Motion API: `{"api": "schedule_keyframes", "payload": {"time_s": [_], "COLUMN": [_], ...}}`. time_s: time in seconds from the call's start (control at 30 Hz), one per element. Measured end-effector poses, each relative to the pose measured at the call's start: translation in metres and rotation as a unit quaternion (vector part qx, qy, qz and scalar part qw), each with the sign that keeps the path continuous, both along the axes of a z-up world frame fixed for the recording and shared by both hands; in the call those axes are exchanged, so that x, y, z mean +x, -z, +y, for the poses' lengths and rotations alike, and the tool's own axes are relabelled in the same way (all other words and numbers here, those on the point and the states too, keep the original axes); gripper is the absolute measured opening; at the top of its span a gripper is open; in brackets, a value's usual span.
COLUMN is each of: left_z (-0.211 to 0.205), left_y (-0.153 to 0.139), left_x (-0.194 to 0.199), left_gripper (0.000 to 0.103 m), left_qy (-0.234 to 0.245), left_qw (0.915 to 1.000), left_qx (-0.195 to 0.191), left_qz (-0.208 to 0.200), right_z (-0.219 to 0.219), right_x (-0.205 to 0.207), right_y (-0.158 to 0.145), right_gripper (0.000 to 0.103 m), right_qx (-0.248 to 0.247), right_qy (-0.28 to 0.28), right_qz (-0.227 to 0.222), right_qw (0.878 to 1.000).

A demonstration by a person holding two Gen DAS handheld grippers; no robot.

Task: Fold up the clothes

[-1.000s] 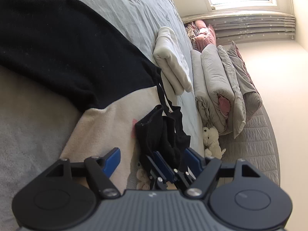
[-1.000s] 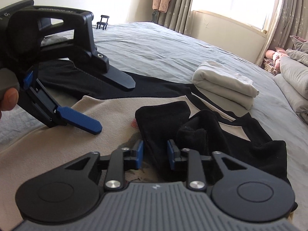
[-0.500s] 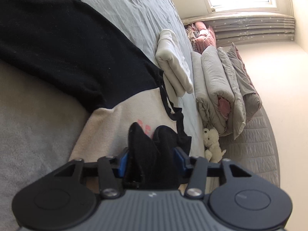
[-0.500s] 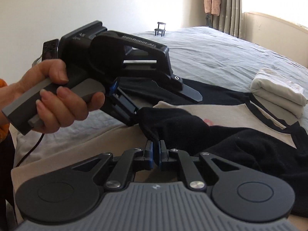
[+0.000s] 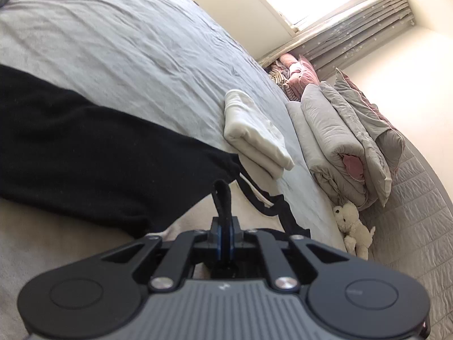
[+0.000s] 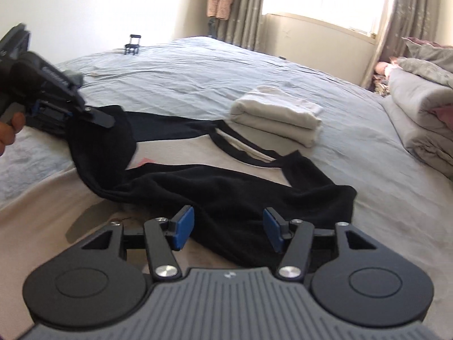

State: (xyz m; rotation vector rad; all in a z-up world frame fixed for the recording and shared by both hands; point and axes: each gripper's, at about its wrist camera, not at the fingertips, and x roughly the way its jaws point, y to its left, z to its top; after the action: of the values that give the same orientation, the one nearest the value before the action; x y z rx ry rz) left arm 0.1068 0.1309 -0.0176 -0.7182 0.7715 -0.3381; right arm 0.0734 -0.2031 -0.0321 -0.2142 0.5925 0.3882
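Since half a second ago the left gripper [image 5: 225, 233] has closed on the black garment [image 6: 226, 195] and lifted its end, while the right gripper [image 6: 228, 231] let go; its jaws are opening above the cloth. Next, regrip the far end just ahead before stretching, well short of the folded white stack [image 6: 276, 116].

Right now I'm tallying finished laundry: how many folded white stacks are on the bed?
1. The folded white stack lies on the grey bedsheet, beyond the black garment, left of the rolled duvets. Others may be out of view.
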Motion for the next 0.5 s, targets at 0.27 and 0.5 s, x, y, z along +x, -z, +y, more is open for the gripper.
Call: {"api": "schedule_keyframes", "payload": {"time_s": [0.27, 0.5], "left_z": [0.006, 0.018], "left_y": [-0.002, 0.025], "left_x": [0.000, 0.003], "left_gripper": [0.005, 0.007], "left_qy": [-0.003, 0.004], "left_qw": [0.9984, 0.9982], "left_qx": [0.055, 0.046], "left_qz": [-0.008, 0.038], "right_z": [-0.059, -0.071], "right_x": [0.058, 0.101], "right_y": [0.005, 0.026], "right_gripper": [0.055, 0.051], "right_qx": [0.083, 0.104], "right_qy": [0.147, 0.177], "right_qz": [0.039, 0.057], "right_qw": [0.985, 0.977]}}
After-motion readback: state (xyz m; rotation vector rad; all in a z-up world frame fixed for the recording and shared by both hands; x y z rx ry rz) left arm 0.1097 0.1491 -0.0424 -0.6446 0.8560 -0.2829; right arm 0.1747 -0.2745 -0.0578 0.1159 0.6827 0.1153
